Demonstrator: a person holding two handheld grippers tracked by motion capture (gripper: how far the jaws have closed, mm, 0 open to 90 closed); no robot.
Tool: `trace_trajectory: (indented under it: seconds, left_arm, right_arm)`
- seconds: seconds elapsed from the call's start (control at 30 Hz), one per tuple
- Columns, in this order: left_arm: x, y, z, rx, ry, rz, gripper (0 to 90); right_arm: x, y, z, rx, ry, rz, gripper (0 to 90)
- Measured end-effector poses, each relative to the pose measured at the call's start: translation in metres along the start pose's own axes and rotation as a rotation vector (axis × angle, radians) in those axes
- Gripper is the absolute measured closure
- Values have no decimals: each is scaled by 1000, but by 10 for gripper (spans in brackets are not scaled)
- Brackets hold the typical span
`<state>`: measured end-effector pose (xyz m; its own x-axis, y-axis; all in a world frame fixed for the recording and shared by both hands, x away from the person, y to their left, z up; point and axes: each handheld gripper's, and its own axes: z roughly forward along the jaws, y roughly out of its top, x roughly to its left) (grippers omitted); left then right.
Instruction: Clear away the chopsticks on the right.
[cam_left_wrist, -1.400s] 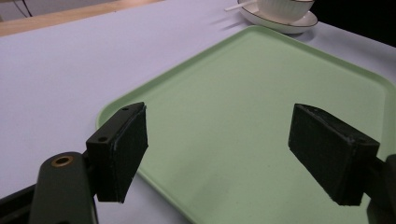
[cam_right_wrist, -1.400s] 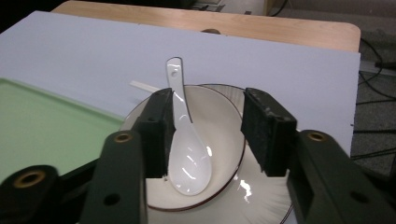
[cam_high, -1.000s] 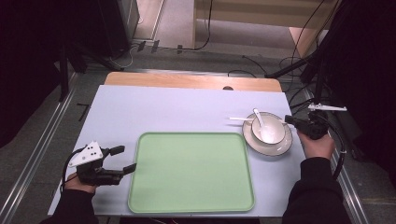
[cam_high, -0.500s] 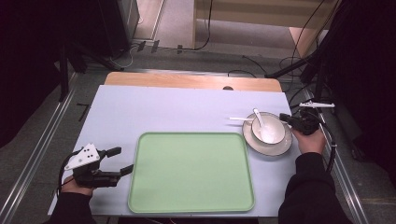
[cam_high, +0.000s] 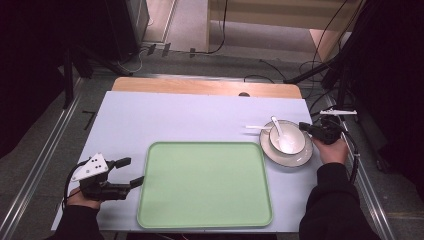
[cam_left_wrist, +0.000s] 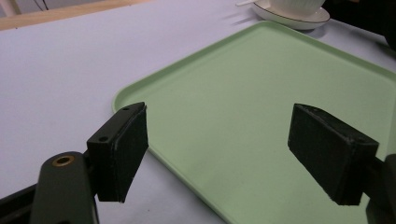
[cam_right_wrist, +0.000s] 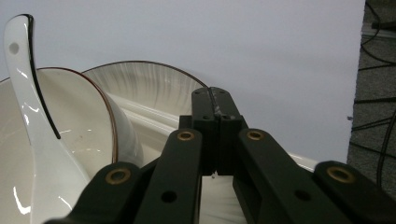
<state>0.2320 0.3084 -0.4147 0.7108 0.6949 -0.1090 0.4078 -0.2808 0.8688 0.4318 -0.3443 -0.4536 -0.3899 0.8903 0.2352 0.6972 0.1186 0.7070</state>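
With its jaws together, the right gripper (cam_high: 306, 128) sits at the plate (cam_high: 300, 159) under the bowl (cam_high: 291, 142) near the table's right edge, so it looks ready to open and grip the rim, while the left gripper (cam_high: 129, 171) waits open by the tray (cam_high: 205, 182).

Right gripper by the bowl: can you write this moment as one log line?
right gripper: shut, over plate rim | bowl: on plate, spoon inside | left gripper: open at tray edge

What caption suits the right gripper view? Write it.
Shut right tongs over the saucer rim, beside bowl and spoon.
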Motion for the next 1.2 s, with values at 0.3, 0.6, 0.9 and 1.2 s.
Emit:
trace_trajectory:
  seconds: [0.3, 0.6, 0.9, 1.2]
  left_arm:
    - [0, 1, 1, -6, -5, 1, 203]
    - [0, 3, 4, -10, -14, 8, 203]
    - [1, 7, 9, -10, -33, 25, 203]
    - [1, 10, 14, -9, -49, 35, 204]
  right_arm:
    - [-4, -4, 1, 30, 1, 19, 900]
    - [-8, -11, -6, 39, 4, 27, 900]
    - [-5, -19, -17, 45, 2, 12, 900]
    - [-5, -28, -24, 56, -10, 14, 900]
